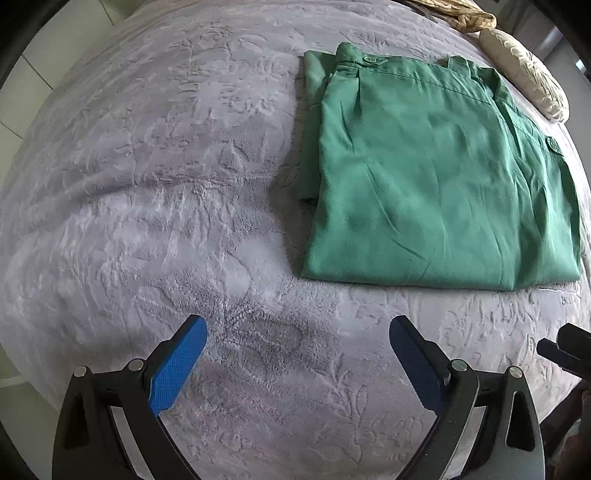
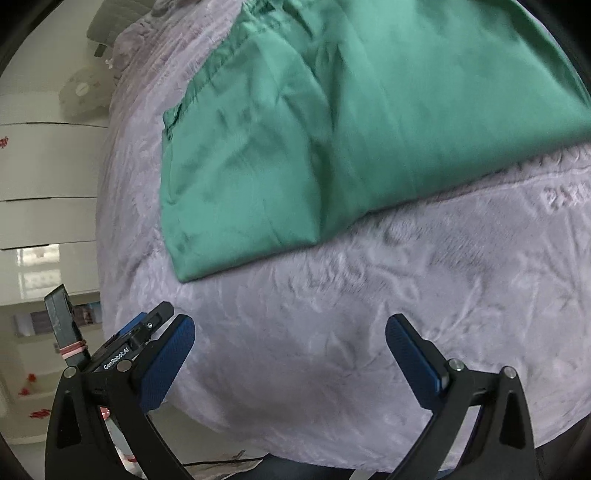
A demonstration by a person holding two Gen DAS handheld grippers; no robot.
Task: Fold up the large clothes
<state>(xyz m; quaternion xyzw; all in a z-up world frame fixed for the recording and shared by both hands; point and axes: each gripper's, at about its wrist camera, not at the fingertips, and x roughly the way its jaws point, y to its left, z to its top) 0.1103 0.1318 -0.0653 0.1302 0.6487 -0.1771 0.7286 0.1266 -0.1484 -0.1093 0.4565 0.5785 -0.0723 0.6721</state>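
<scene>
Green trousers lie folded into a flat rectangle on the grey plush bedspread, waistband and button at the far end. My left gripper hovers over bare bedspread short of the folded edge, jaws wide open and empty. In the right wrist view the same trousers fill the upper part, one folded corner pointing toward the bed's edge. My right gripper is also open, with only the bedspread between its blue pads, just short of the garment.
A cream cushion and a tan knotted cloth lie at the far right of the bed. White drawers and tiled floor lie beyond the bed's left edge. A black part of the other gripper shows at the right.
</scene>
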